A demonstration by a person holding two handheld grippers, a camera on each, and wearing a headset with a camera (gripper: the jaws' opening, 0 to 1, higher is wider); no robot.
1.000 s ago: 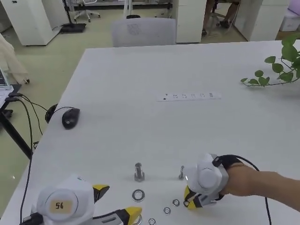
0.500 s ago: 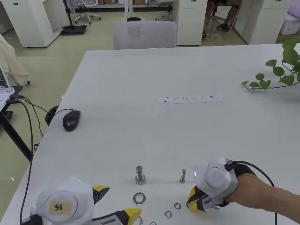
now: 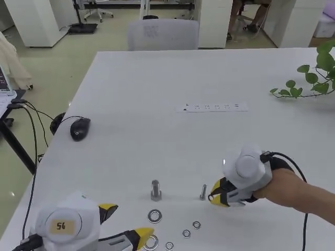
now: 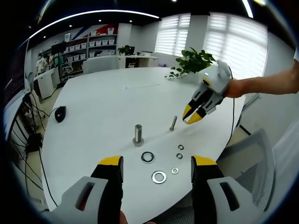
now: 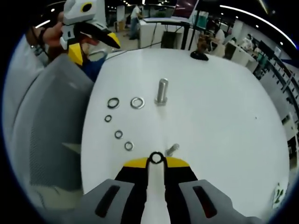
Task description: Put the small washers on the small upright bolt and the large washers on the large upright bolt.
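Near small bolt [image 3: 203, 192] — right gripper [image 3: 211, 198], jaws tight on small washer [image 5: 156, 157]; left gripper [image 4: 157, 162], jaws apart.

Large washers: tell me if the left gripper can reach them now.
Probably yes: the left gripper stands open, the large washers lie right ahead of its jaws, and nothing is between.

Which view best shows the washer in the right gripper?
Right gripper view: the small washer sits pinched at the tips of the right gripper, close up. Head and left gripper views: that gripper from outside, washer too small to tell.
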